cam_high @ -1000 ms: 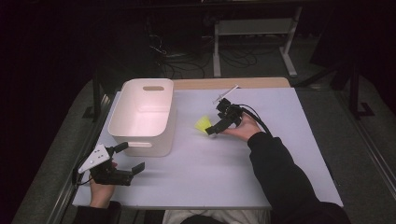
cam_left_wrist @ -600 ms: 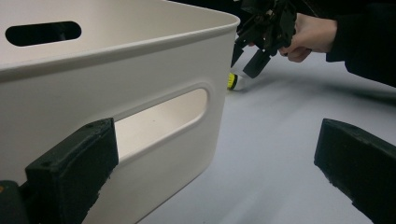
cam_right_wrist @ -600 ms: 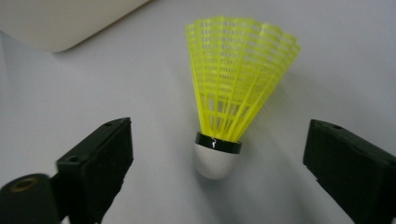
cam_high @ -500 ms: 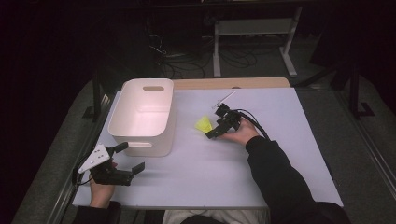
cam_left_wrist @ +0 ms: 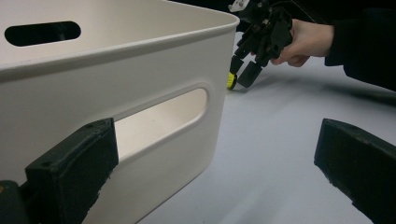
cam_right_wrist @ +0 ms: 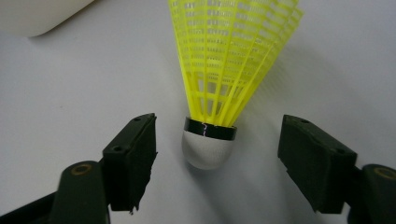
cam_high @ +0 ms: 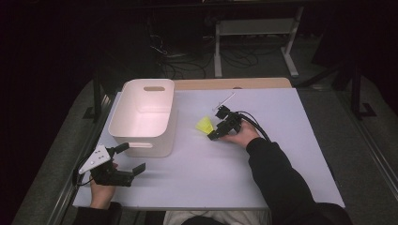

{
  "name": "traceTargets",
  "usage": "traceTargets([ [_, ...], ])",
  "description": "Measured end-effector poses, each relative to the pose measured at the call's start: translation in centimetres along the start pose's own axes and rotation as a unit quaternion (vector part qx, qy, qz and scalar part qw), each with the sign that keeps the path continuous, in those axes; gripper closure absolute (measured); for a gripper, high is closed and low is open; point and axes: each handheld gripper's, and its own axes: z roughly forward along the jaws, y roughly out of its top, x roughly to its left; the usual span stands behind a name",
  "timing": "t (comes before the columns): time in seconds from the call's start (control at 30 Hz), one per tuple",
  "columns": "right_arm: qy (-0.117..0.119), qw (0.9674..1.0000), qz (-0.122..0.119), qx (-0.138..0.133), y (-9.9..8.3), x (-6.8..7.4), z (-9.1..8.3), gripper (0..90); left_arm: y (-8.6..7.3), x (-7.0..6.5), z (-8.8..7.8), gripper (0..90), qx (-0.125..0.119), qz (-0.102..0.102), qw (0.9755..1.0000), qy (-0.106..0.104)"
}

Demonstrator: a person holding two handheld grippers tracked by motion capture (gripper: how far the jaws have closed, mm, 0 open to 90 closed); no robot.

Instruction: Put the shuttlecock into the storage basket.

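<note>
The shuttlecock (cam_right_wrist: 219, 84) lies on the white table (cam_high: 281, 154), in the centre of the high view, just right of the white bin (cam_high: 145, 117). Its yellow skirt is now partly hidden behind the right gripper (cam_high: 217, 132), which sat a little higher in the frame before. The jaws have just been closing, so I judge a pick is beginning. The cork tip is between them, but neither pad touches it yet. The left gripper (cam_high: 126, 161), lower left, rests open and holds nothing.

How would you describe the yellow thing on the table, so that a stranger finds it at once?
On the pale table, look just right of the white bin. There lies a shuttlecock, between the jaws of the right claw. Its yellow mesh skirt and white cork tip set it apart.
</note>
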Motion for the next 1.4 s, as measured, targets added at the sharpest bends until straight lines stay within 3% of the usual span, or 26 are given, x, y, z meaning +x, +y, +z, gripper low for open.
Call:
traceTargets([
  [0.23, -0.004, 1.0000, 0.004, 0.000, 0.0, 0.0, 0.0, 42.4, 0.0, 0.0, 0.0, 0.0, 0.000, 0.000, 1.0000, 0.000],
  [0.47, 0.000, 1.0000, 0.007, 0.001, 0.0, -0.2, 0.0, 48.6, 0.0, 0.0, 0.0, 0.0, 0.000, 0.000, 1.0000, 0.000],
  [0.77, 0.016, 0.9998, 0.012, 0.000, 0.0, -0.3, -0.1, 60.6, 0.0, 0.0, 0.0, 0.0, 0.000, 0.000, 1.0000, 0.000],
  [1.4, 0.008, 0.9999, 0.009, -0.010, 0.1, -0.4, -1.5, 63.4, 0.0, 0.0, 0.0, 0.0, 0.001, 0.000, 1.0000, 0.000],
])
